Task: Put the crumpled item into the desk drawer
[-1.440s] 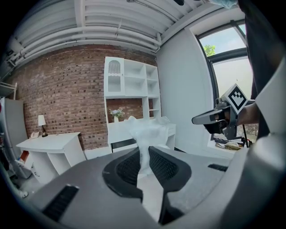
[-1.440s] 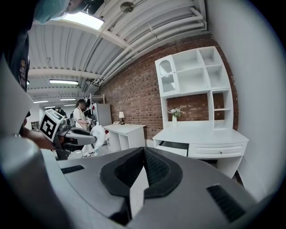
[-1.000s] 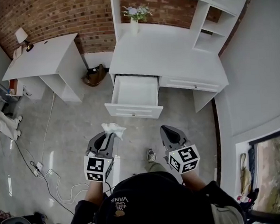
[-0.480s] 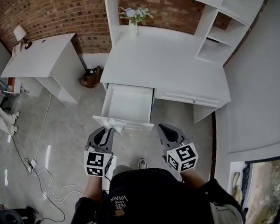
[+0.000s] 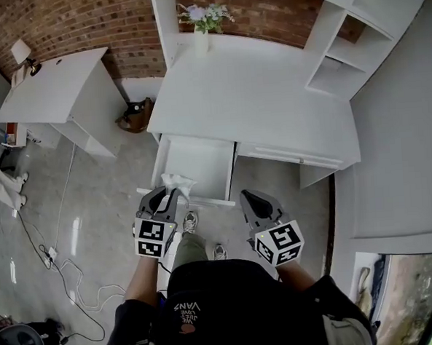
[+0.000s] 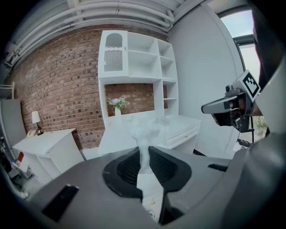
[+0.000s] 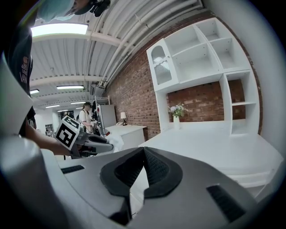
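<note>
The left tongs (image 5: 168,198) are clenching the crumpled paper (image 5: 177,182), which is poking past their tips over the open drawer (image 5: 201,165); the right tongs (image 5: 248,200) are hanging closed, empty.

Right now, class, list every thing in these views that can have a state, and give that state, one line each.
Left gripper: shut on the paper.
Crumpled white paper: pinched between the left jaws, held over the drawer's front edge, not yet inside.
Right gripper: shut, nothing between its jaws.
Desk drawer: pulled open, nothing seen inside.
Vase of flowers: upright on the desk.
</note>
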